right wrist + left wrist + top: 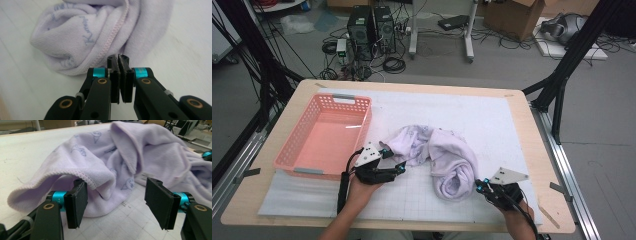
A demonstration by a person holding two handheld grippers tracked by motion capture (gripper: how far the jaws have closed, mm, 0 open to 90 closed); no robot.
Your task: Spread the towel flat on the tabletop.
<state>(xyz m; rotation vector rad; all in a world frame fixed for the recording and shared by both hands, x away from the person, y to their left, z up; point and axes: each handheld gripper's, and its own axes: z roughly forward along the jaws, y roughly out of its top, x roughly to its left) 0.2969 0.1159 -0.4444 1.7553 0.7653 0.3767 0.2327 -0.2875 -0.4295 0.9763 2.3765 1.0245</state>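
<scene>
From above, my table is a pale wooden top under a white gridded mat, standing in a room of grey floor, tangled cables and a cardboard box; a pink basket sits at its left and the crumpled lilac towel lies mid-mat between my left gripper and right gripper. My left gripper view adds small printed figures on the towel, whose hemmed fold drapes just over one pad while my jaws stand apart (nothing pinched). My right gripper view shows the towel's stitched hem just beyond my right gripper, pads pressed together on nothing.
</scene>
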